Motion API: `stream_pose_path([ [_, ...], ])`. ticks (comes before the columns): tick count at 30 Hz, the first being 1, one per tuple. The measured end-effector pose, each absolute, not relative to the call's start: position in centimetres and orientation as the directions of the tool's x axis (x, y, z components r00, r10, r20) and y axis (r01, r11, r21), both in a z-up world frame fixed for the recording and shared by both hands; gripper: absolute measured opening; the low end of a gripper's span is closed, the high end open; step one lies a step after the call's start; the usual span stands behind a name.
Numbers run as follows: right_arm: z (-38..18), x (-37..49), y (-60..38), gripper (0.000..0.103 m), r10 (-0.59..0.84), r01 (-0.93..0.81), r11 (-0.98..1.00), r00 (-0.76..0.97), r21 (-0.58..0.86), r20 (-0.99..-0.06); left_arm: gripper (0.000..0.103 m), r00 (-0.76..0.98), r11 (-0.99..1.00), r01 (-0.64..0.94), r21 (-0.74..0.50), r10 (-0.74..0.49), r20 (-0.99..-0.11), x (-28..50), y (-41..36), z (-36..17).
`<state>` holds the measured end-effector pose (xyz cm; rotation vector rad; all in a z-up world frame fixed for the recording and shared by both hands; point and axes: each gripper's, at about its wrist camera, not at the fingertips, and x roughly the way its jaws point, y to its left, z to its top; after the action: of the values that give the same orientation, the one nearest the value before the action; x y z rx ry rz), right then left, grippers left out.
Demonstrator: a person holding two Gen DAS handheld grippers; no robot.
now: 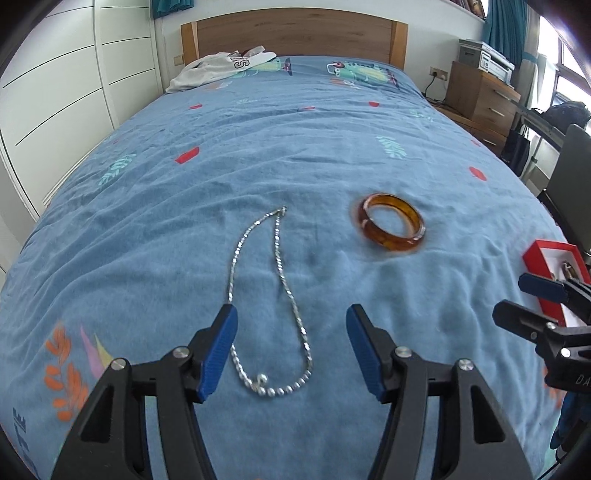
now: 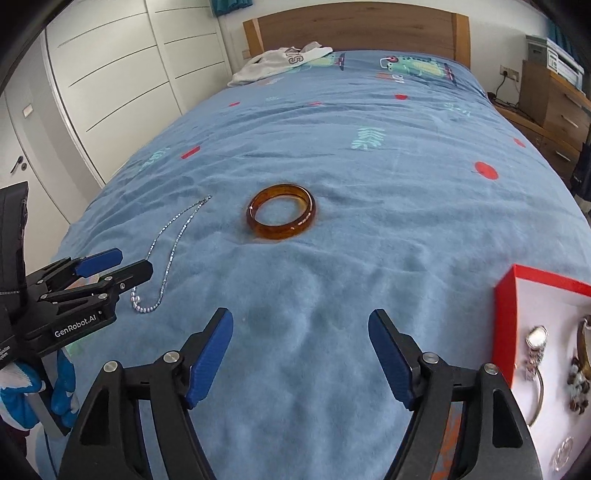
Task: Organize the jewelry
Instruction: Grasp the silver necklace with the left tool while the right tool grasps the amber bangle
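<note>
1. Blue bedspread [image 1: 295, 155] fills both views, soft and wrinkled, with a wooden headboard [image 1: 295, 33] at the far end and white wardrobe doors [image 1: 55, 92] on the left.
2. My left gripper [image 1: 291, 347] is spread wide and holds nothing; the silver chain [image 1: 275, 295] lies between its fingers, with the beaded end nearest me and the clasp end farther up the bed.
3. I judge the step in hand to be lifting that chain. To do it well I would come down on the beaded end, press lightly into the fabric and close fully, since thin links slip out of a loose pinch.
4. Right of the chain, well apart from it, the amber bangle [image 2: 281, 212] lies flat on the spread.
5. My right gripper [image 2: 301, 354] is also spread and empty, over bare fabric short of the bangle.
6. Far right sits the red box [image 2: 504, 317], already holding a watch [image 2: 535, 343] and other pieces; I would lower the chain in slowly so it does not snag.
</note>
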<state>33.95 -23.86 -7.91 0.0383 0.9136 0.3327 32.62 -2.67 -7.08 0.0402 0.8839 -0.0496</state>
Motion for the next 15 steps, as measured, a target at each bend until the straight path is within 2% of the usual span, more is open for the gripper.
stream_pose_path([
  [15, -9.4, 42.1, -16.7, 0.078, 0.357, -0.399, 0.905, 0.531, 0.145, -0.768, 0.059, 0.603, 0.999, 0.024, 0.041, 0.018, -0.797, 37.3, 0.3, -10.9],
])
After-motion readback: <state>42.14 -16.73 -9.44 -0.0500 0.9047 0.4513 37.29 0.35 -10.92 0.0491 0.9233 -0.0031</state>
